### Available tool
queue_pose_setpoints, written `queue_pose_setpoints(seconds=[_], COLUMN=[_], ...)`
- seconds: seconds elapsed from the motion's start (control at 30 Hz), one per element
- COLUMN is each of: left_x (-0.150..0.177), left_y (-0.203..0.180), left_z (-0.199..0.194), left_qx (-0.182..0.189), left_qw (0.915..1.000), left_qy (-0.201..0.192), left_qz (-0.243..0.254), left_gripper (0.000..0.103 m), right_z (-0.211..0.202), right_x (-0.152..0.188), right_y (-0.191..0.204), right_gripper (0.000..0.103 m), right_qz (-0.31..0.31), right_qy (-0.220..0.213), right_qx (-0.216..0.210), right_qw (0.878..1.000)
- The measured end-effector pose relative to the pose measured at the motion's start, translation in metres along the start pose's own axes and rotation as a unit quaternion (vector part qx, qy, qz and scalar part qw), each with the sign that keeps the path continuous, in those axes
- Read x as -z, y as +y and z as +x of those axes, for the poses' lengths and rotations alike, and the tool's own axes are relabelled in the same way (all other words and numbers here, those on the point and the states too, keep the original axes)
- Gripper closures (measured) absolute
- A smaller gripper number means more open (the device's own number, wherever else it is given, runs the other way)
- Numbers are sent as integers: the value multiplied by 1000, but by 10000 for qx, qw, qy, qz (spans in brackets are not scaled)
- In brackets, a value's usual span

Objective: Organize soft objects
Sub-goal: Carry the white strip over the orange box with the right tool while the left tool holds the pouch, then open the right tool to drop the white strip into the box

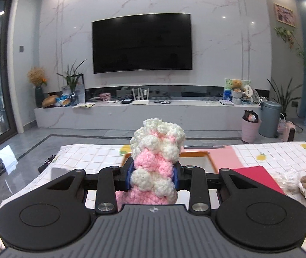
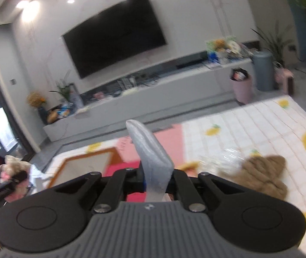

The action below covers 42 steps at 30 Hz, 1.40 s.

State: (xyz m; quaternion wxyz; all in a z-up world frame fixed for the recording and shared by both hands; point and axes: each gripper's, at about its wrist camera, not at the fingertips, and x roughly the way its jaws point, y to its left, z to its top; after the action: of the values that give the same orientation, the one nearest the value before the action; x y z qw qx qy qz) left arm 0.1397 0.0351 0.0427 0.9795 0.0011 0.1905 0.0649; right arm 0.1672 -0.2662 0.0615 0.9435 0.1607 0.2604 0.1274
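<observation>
Living-room TV wall behind a checked-cloth surface (image 1: 84, 157): left gripper (image 1: 153, 176) pinches a pink-and-white crochet piece (image 1: 155, 157) aloft; right gripper (image 2: 157, 180) clamps a pale grey pouch (image 2: 150, 157). Both seem mid-carry; next comes placing them, likely in the wooden-rimmed tray (image 2: 84, 163).

I see a black wall television (image 1: 142, 43) at centre frame, above a long white media bench (image 1: 146, 112). Left of the bench, a vase of dried flowers (image 1: 37, 86). Lower right, a pink bin (image 1: 250, 129) just beside a grey bin (image 1: 270, 118). Checked tablecloth (image 1: 84, 157) in the foreground.
</observation>
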Motion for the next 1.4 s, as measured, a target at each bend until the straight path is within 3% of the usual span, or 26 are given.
queue_pose_setpoints(seconds=[0.23,0.4,0.57,0.67,0.77,0.9,1.07,1.13,1.17,1.2,1.23,1.27,1.4], left_x=[5,5,5,4,5,6,7,6,6,6,5,4,5], left_y=[44,75,94,101,105,109,111,110,109,109,109,110,112], left_z=[9,8,8,13,15,17,22,24,24,24,24,25,25], left_qx=[-180,-306,-472,-442,-452,-379,-389,-385,-378,-374,-376,-387,-439], left_qw=[9983,9951,9935,9915,9907,9909,9905,9906,9908,9911,9914,9916,9914], left_qy=[215,245,211,290,329,324,396,422,424,426,423,417,434], left_qz=[-520,-912,-1013,-1186,-1239,-1249,-1260,-1244,-1232,-1206,-1178,-1165,-1155], left_gripper=[65,65,65,65,65,65,65,65,65,65,65,65,64], right_z=[25,64,123,160,199,233,256,264,265,267,269,265,246], right_x=[-26,-31,-11,10,36,59,56,54,53,53,53,52,42], right_y=[86,152,195,213,216,217,201,199,198,198,197,197,193], right_gripper=[101,101,101,101,101,101,101,94,81,53,43,41,41], right_qz=[-409,-789,-910,-1074,-843,-976,-1005,-1077,-1201,-1308,-1403,-1475,-1769], right_qy=[121,662,1788,2492,3302,3685,3540,3504,3443,3401,3377,3255,2696], right_qx=[-888,-1642,-2428,-2938,-3173,-3034,-2696,-2332,-2040,-1778,-1515,-1322,-1284], right_qw=[9951,9810,9491,9165,8850,8733,8899,9007,9085,9141,9183,9246,9378])
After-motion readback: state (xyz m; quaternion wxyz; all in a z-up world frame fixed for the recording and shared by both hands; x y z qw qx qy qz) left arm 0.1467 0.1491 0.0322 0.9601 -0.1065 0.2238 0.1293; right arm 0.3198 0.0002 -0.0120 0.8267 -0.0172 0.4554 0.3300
